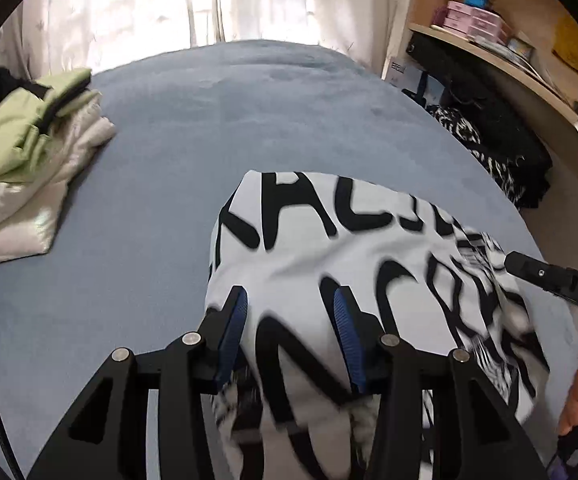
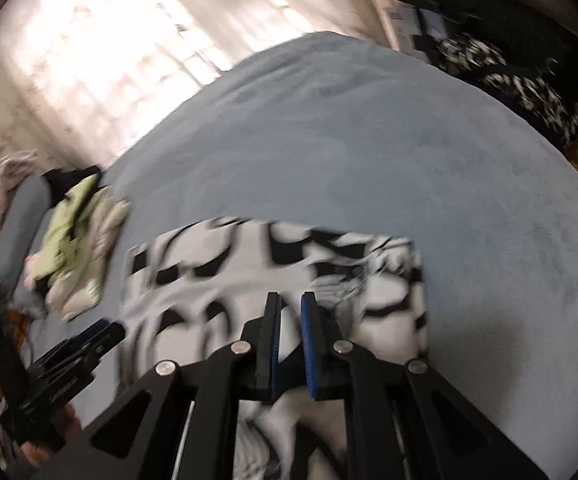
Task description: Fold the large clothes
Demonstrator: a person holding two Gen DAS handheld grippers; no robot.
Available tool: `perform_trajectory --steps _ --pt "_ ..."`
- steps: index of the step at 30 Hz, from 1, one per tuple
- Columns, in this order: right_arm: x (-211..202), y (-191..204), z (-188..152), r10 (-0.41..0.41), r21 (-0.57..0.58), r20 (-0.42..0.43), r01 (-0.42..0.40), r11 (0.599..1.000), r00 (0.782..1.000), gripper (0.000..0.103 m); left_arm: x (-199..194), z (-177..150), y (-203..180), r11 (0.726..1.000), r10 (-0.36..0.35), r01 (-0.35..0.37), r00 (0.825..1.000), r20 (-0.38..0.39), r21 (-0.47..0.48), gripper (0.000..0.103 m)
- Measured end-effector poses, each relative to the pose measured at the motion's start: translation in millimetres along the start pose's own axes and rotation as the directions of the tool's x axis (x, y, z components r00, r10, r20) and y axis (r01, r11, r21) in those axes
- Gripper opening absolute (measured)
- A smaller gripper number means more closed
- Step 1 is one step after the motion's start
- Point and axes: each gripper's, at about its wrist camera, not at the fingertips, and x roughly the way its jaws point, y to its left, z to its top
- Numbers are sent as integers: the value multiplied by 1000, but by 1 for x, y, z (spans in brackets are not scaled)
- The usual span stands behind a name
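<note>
Black-lettered white garment (image 1: 353, 248) on near side of blue bed (image 1: 217, 128); left gripper (image 1: 291, 300) half open astride a bunched fold, right gripper (image 2: 291, 304) nearly closed, grip unclear.

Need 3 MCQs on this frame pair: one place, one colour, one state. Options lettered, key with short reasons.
1. Where does the pile of folded jackets lie relative to the printed garment in the left wrist view?
A. to its left on the bed
B. on the shelf
C. on top of it

2. What colour is the bed cover?
A. red
B. blue-grey
C. yellow

3. How does the left gripper stand?
A. jaws apart with the garment between them
B. pinched shut on bare bed
C. holding a hanger

Key: 1 A, the pile sits at the left edge; 2 B, the cover is blue-grey in both views; 3 A, the blue pads flank the cloth.
</note>
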Motion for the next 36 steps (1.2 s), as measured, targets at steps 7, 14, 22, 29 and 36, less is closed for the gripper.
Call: perform_trajectory --steps 7,14,22,29,36 --pt "-19 34 -63 57 -99 -100 -67 993 993 10 -39 -58 -16 999 -32 33 999 -26 22 44" --pt "-20 4 -102 3 -54 -104 -8 999 995 10 -42 -106 -11 1000 5 -5 1000 -19 -11 60" --pt "-51 -13 -118 1 49 18 -1 999 1000 10 -39 -111 14 989 -42 35 998 -43 -147 70" --pt "-57 -9 -125 -2 110 39 -3 994 999 20 -42 -113 12 986 -30 20 998 -56 -163 70" --pt "-67 8 -126 7 104 51 -12 995 999 37 -51 -114 11 987 -15 1 997 -82 -163 70"
